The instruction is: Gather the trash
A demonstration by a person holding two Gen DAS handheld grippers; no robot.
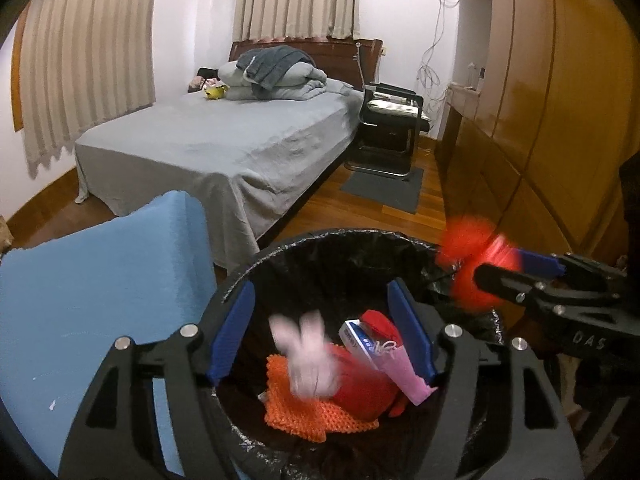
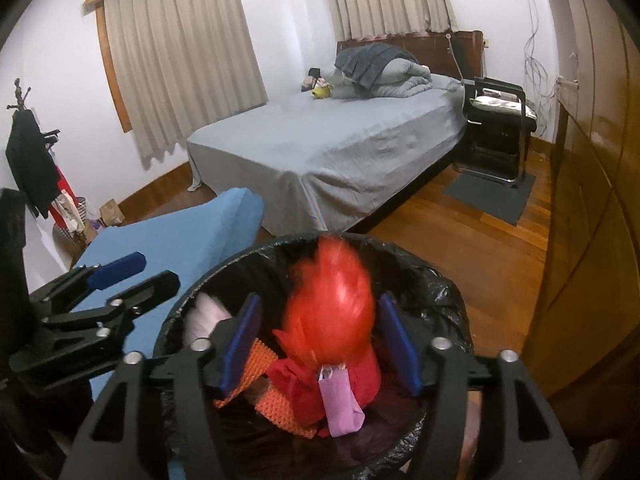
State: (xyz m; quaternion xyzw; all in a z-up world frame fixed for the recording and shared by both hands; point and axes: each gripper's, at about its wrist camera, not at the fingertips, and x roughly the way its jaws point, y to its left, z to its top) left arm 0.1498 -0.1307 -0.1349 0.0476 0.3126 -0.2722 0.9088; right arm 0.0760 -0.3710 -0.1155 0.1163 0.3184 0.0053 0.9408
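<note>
My left gripper (image 1: 322, 336) apart over bin (image 1: 416, 242), pink scrap (image 1: 308, 354) blurred, loose below. My right gripper (image 2: 320, 346) apart, red fluffy thing (image 2: 334, 300) blurred between fingers, unclamped. Risk: red thing near right rim, could snag liner, land on floor (image 2: 460, 236).

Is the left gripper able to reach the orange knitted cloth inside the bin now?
Probably yes: the left gripper hangs open over the bin, but a blurred pink item lies partly over the orange knitted cloth.

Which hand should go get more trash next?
Probably left: the left gripper has open, empty fingers above the bin, while the right gripper has the red fluffy thing between its fingers.
</note>
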